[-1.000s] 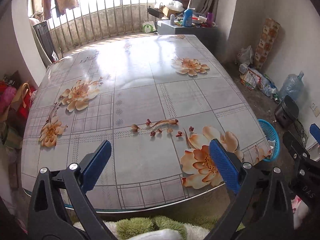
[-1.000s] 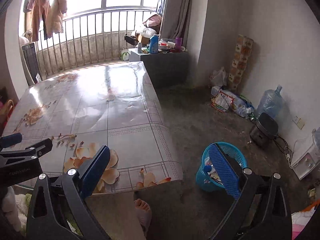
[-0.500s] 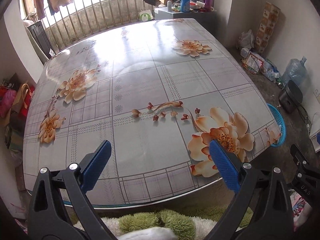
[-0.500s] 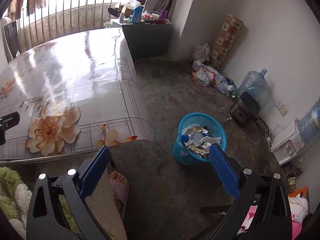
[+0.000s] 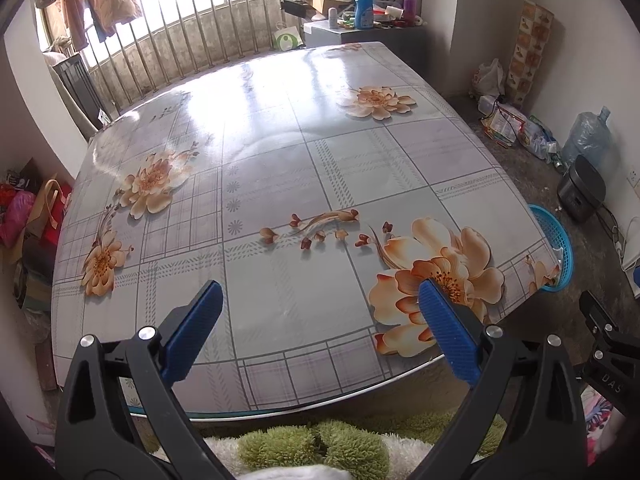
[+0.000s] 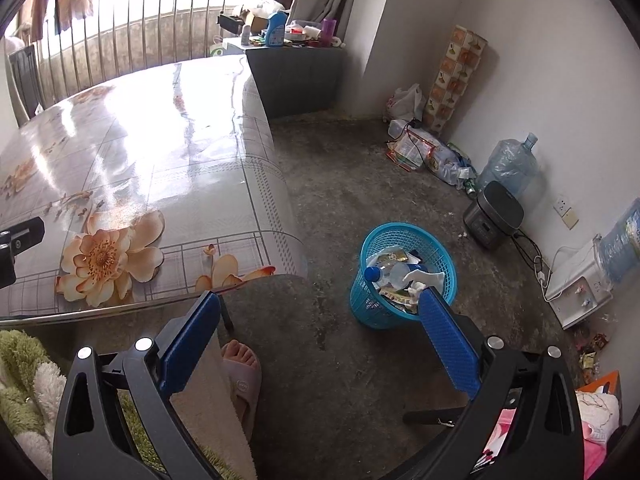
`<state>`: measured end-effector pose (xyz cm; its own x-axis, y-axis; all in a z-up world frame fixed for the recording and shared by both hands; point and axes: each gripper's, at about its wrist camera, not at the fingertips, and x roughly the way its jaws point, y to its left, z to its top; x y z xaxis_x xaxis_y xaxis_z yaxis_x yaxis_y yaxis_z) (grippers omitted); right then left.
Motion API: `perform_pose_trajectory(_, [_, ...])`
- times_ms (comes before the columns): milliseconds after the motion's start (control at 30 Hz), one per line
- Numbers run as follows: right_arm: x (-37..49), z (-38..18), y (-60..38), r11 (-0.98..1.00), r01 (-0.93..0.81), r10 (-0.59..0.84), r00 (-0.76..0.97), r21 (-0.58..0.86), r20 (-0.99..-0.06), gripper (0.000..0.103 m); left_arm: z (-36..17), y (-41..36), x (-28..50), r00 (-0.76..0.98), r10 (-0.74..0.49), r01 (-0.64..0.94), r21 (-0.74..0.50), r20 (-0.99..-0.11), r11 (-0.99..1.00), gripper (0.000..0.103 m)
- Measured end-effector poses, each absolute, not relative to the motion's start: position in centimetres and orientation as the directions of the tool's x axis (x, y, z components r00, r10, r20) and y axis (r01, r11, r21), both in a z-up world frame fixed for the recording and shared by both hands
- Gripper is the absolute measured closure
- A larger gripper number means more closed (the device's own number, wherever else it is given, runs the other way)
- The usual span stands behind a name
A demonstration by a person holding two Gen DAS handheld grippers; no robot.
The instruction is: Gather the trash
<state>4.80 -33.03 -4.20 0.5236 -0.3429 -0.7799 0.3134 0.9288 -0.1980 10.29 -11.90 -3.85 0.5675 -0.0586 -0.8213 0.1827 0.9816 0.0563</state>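
Note:
A blue plastic basket point(image 6: 404, 272) stands on the concrete floor right of the table, holding a plastic bottle point(image 6: 386, 271), wrappers and crumpled paper. Its rim also shows past the table's right edge in the left wrist view point(image 5: 554, 240). My left gripper point(image 5: 320, 312) is open and empty above the near edge of the flower-patterned table point(image 5: 304, 168). My right gripper point(image 6: 320, 320) is open and empty, held over the floor near the table corner, with the basket just beyond its right finger. No loose trash shows on the tabletop.
A person's slippered foot point(image 6: 240, 372) is on the floor below my right gripper. A rice cooker point(image 6: 494, 216), a water jug point(image 6: 508, 164) and bags point(image 6: 424, 148) line the right wall. A cluttered cabinet point(image 6: 296, 64) stands behind the table.
My right gripper has swung right and tilted down from the table edge, so the basket moved from behind its right finger to between the fingers. My left gripper rose slightly, tilting down over the table.

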Motion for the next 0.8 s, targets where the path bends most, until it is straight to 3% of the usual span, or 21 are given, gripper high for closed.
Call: perform_pose_trajectory(800, [4.64, -3.93, -32.93, 0.928, 0.311, -0.345, 0.524, -0.202, -0.779, 0.007, -4.16, -11.87, 10.34, 0.556, -0.067, 0.200, 0.056, -0.829, 0.978, 0.009])
